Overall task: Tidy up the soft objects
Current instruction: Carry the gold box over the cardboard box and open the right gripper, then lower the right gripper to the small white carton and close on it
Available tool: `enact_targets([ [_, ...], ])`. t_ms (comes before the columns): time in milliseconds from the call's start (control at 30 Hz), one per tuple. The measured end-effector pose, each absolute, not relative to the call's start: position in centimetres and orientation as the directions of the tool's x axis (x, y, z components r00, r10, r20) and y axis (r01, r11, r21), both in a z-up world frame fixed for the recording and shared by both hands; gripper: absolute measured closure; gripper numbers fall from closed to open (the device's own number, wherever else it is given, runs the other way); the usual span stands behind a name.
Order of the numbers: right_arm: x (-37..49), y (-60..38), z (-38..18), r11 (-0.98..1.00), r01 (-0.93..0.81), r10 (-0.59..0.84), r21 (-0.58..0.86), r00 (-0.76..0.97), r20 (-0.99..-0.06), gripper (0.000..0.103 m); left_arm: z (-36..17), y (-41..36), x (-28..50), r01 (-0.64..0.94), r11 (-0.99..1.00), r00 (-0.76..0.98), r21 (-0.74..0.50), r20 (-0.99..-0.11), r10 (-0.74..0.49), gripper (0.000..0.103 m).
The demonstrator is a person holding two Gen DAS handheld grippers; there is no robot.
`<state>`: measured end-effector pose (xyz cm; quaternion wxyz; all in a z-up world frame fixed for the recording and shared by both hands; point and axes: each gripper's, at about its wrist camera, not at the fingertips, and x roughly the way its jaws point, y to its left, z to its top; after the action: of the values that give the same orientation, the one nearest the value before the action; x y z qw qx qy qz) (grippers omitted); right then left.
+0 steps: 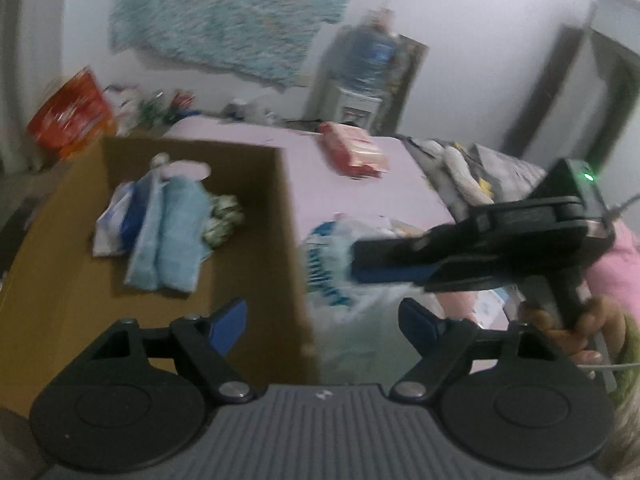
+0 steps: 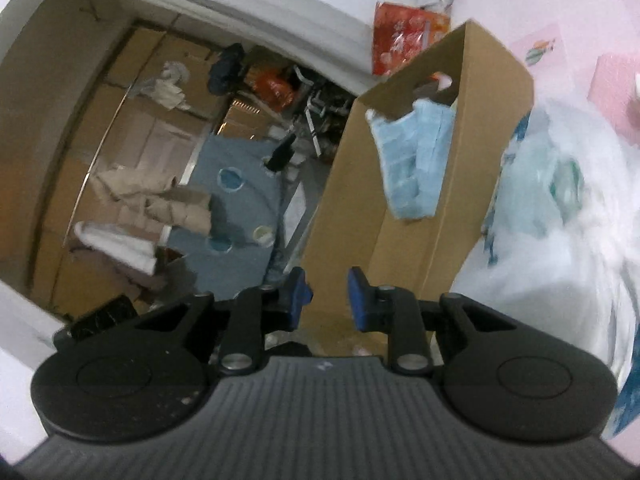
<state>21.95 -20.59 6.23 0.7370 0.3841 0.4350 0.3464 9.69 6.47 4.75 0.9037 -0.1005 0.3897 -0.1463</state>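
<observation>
A brown cardboard box (image 1: 256, 280) stands open on the pink bed; in it lie folded light-blue cloths (image 1: 168, 236), a white-and-blue packet (image 1: 114, 220) and a green-white bundle (image 1: 224, 216). The box (image 2: 404, 216) and the blue cloths (image 2: 416, 160) also show in the right wrist view. A white plastic bag with blue print (image 1: 340, 272) lies right of the box; it shows in the right view (image 2: 560, 200) too. My left gripper (image 1: 322, 322) is open and empty above the box's right wall. My right gripper (image 2: 328, 300) is part open and empty; it reaches in from the right over the bag (image 1: 360, 264).
A red-and-white pack (image 1: 356, 150) lies on the pink sheet (image 1: 312, 168). Grey bedding (image 1: 480, 172) is bunched at the right. A water dispenser (image 1: 368, 76) stands by the wall, an orange bag (image 1: 68, 112) at the left. Floor clutter and cardboard (image 2: 160, 200) lie beside the bed.
</observation>
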Motion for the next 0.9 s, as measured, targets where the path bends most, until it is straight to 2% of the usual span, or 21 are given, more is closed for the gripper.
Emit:
enact_targets([
  [100,22.1,-21.5,6.8,0.462,-0.181,0.832,0.868,0.428,-0.353,0.08,4.4,8.2,9.1,0.163,0.931,0.664,-0.327,-0.661,-0.349,0.019],
  [267,20.2,-24.5,7.3,0.499,-0.166,0.789,0.85,0.493,-0.367,0.078,4.1,9.3,7.9,0.15,0.926,0.679,-0.346,-0.645,-0.351,0.019],
  [500,15.7,-28.0,6.7,0.578,-0.195,0.758,0.793,0.49,-0.432,0.072,3.5,9.6,6.7,0.146,0.911,0.673,-0.385,-0.637,-0.376,0.019],
  [633,13.5,-28.2,5.7,0.631,-0.255,0.761,0.733,0.39,-0.519,0.053,3.8,9.9,6.3,0.14,0.905,0.681,-0.401,-0.625,-0.382,0.019],
  [767,11.7,-25.4,3.6,0.678,-0.352,0.727,0.645,0.199,-0.657,0.052,4.2,10.1,6.0,0.136,0.907,0.695,-0.397,-0.614,-0.373,0.019],
  [900,9.8,-21.5,0.8,0.713,-0.49,0.605,0.501,0.07,-0.793,0.052,4.3,10.3,5.8,0.131,0.904,0.701,-0.407,-0.607,-0.375,0.019],
])
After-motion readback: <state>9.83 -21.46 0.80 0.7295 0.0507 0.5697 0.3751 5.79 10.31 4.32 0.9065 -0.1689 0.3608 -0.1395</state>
